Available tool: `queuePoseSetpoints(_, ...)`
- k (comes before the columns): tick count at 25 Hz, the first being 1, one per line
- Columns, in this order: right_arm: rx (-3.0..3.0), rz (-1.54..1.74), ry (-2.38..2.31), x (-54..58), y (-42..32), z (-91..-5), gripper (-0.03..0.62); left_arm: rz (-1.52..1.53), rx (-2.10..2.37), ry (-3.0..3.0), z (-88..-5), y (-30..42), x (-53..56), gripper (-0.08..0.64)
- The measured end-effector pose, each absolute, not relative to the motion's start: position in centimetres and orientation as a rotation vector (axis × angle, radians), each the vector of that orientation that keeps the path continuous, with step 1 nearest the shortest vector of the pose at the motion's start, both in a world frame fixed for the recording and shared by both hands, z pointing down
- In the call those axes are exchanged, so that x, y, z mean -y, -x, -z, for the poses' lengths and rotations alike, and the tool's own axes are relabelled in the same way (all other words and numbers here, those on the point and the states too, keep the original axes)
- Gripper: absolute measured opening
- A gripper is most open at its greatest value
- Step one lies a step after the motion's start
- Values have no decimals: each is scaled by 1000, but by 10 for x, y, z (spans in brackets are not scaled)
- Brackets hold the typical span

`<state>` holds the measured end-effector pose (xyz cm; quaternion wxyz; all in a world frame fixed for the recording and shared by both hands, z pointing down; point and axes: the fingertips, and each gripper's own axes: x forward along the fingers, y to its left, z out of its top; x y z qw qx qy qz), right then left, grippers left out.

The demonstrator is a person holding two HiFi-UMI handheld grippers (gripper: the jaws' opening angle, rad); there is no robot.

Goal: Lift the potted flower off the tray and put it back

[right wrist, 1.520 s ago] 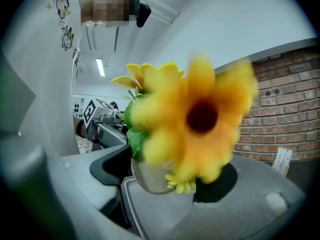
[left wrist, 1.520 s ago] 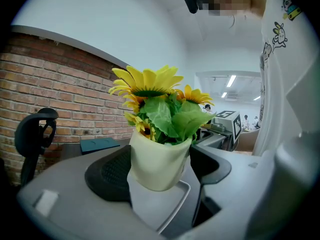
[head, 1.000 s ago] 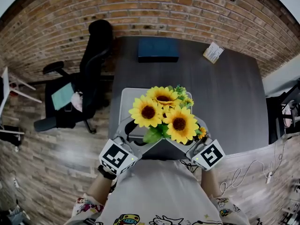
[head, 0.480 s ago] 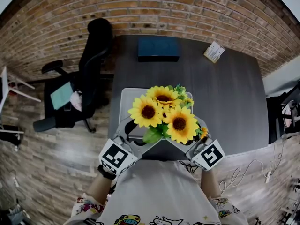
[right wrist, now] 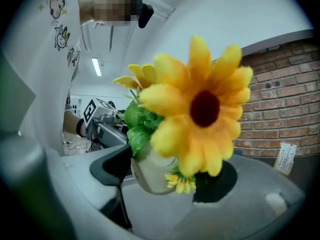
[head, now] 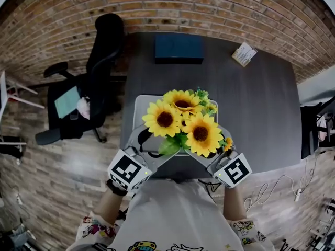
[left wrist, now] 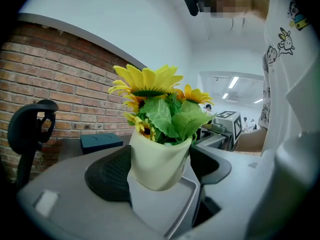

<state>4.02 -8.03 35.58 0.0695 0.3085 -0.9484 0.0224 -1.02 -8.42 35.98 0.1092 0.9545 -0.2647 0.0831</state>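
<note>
Potted flower off tray, gripped by near-level left gripper, right gripper.

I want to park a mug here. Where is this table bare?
Bare: the broad dark grey tabletop right of the grey tray, up to the small white card; also the band between tray and dark blue box. Crowded: the near edge, where left gripper and right gripper hold the white sunflower pot.

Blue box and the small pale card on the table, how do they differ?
The blue box is dark and much bigger; the card is pale and small. The box lies square to the far edge of the table; the card lies skewed, near the far right corner. Both rest at the far side.
</note>
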Motion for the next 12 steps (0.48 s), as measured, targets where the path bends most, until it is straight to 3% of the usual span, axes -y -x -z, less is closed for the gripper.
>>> queuePoseSetpoints(12, 2817, -219, -932, 107, -30, -411, 371, -326, 752, -2741, -411, 20, 111, 377)
